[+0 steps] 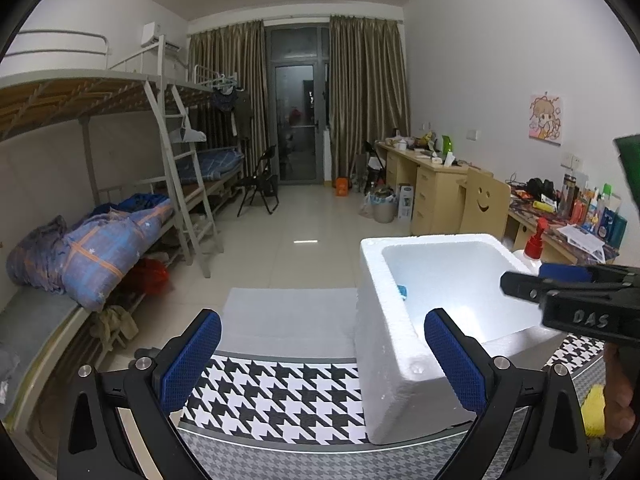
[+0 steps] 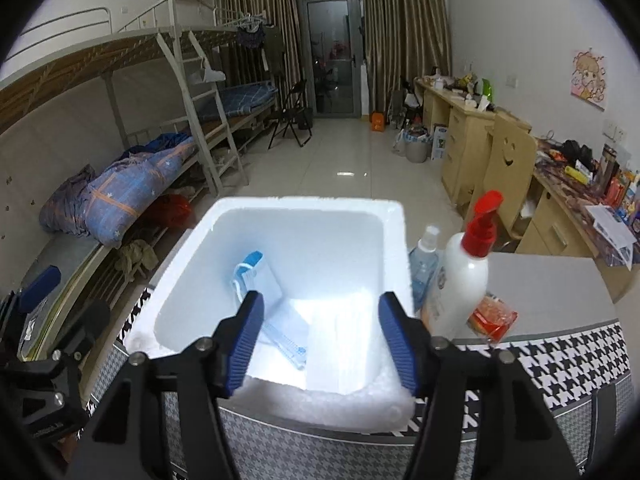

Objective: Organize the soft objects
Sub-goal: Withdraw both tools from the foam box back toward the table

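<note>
A white foam box (image 2: 384, 216) stands open on the houndstooth-cloth table (image 2: 560, 364). Inside it lie a white pack with a blue end (image 2: 260, 278), a clear blue-trimmed item (image 2: 290, 344) and a flat white packet (image 2: 340, 344). My right gripper (image 2: 322, 336) hangs open over the box's near rim, with nothing pressed between its blue pads (image 2: 246, 340). My left gripper (image 1: 324, 360) is open and empty just left of the box (image 1: 396, 360). The right gripper (image 1: 532, 286) shows from the side above the box. A yellow soft thing (image 1: 594, 408) sits by a hand at the right edge.
Right of the box stand a white bottle with a red pump (image 2: 460, 280), a small clear spray bottle (image 2: 426, 256) and a red-orange packet (image 2: 492, 316). A pale flat slab (image 1: 288, 320) lies beyond the cloth. Bunk beds (image 1: 100, 248) line the left, cluttered desks (image 1: 440, 184) the right.
</note>
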A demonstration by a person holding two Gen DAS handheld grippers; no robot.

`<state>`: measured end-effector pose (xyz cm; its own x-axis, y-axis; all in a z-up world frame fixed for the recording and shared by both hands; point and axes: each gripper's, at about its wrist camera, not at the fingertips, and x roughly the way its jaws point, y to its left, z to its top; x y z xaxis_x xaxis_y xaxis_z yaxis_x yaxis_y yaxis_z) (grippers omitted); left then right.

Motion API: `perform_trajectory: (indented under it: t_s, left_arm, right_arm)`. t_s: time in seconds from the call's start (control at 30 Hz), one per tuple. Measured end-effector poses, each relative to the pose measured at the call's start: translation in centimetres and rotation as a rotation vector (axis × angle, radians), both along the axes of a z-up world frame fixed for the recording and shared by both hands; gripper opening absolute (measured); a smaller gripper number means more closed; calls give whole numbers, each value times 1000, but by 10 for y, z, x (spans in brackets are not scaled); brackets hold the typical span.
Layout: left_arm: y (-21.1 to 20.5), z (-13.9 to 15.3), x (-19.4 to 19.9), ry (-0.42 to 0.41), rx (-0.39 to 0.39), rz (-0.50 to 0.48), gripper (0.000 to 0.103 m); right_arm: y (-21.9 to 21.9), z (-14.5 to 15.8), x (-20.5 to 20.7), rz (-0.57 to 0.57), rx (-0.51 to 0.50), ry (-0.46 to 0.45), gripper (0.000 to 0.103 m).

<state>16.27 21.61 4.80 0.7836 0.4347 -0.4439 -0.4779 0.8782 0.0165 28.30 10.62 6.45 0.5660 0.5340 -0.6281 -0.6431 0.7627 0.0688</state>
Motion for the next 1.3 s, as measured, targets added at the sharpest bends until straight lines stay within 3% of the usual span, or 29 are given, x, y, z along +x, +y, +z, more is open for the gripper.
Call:
perform_trajectory:
  t_s: [0.17,0.37,0.63,1.3]
  left_arm:
    - [-5,5,-2,-3,-4,-9,102]
    - [-13,15,-10,-29,8,-5,102]
    - [-28,27,-23,-52,30,-8,102]
    - [-77,45,-52,-100,62,-65,102]
  right_arm:
    - [-17,16,-8,-5,67,-48,76]
    - [-31,25,-18,-27,79,-79,78]
    - [-49,34,-36,-36,110,-127,92]
    - [-99,45,-73,-65,162,-177,92]
